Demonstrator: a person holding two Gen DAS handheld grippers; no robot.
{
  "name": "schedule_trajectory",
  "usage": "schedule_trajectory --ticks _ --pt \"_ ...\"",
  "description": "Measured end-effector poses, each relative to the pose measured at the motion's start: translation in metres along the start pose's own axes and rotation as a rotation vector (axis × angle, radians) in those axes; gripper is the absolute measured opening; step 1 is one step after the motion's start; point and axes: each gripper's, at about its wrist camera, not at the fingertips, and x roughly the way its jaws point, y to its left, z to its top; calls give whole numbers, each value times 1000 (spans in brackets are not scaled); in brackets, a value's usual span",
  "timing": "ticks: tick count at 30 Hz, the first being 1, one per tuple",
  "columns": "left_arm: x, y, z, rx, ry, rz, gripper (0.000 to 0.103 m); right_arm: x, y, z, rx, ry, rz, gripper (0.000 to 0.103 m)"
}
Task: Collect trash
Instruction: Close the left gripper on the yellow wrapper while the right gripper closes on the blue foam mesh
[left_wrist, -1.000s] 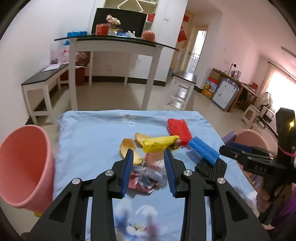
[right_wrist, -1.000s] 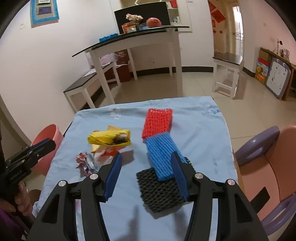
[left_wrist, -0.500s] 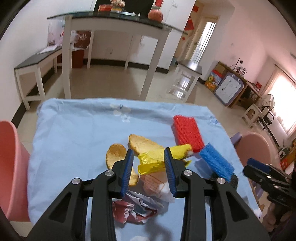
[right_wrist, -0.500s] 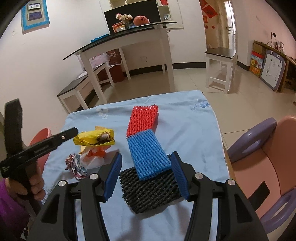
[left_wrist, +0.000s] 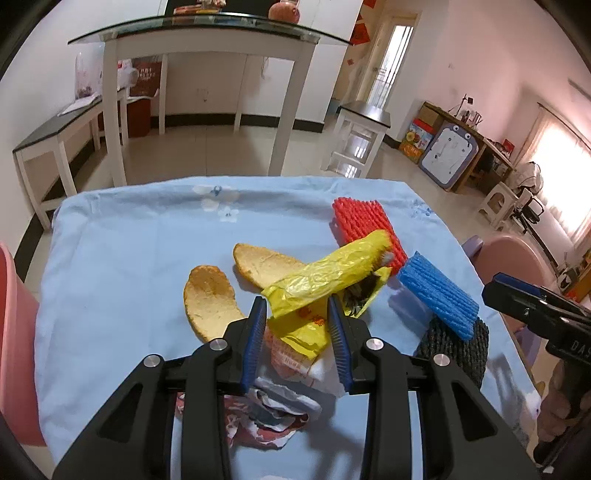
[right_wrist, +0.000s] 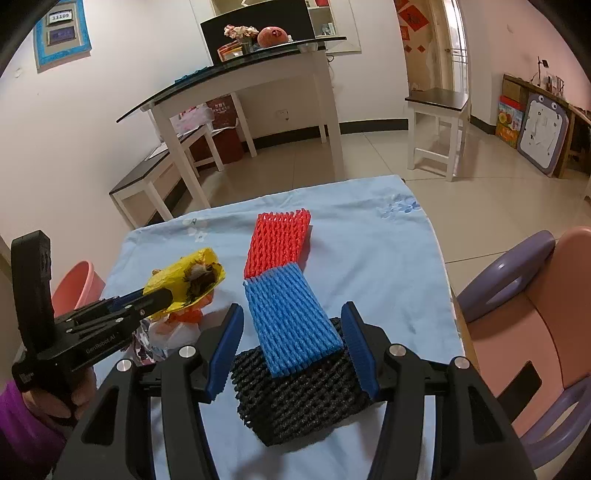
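The yellow bag (left_wrist: 325, 277) is crinkled thin plastic with dark scraps spilling from its open end, and it sits near the middle of the blue cloth (left_wrist: 122, 254). The left gripper (left_wrist: 297, 314) has its jaws set around the bag's near end; whether the pads actually pinch the film I cannot tell. Just left of the bag lie two curved orange peels (left_wrist: 208, 299), pithy and pale inside. Under the gripper are a white-and-orange wrapper (left_wrist: 291, 360) and a crumpled foil wrapper (left_wrist: 266, 417).

To the right lie three ribbed foam nets: a red net (right_wrist: 277, 240) meets end to end with a blue net (right_wrist: 291, 321), which overlaps a coarser black net (right_wrist: 295, 402).

The right gripper (right_wrist: 293, 343) is spread wide, its ridged blue pads (right_wrist: 225, 347) flanking the blue and black nets without touching them. Only the right view shows the whole black net, and the peels appear only in the left view. A pink bucket (right_wrist: 75, 284) stands beside the table's left edge.
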Motion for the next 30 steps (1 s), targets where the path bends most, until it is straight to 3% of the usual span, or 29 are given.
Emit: schedule_trajectory --ticks 5,7,22,30 --pt "-6 -5 0 18 -28 6 8 0 -3 -1 15 -1 -11 54" --pt "-12 -6 0 22 -45 5 5 0 -6 -2 17 -4 -20 54" --pt "-82 3 -10 41 -171 44 3 40 -8 -2 -26 82 3 55" --pt "-106 6 -17 30 -201 70 3 45 -13 -15 29 114 21 10"
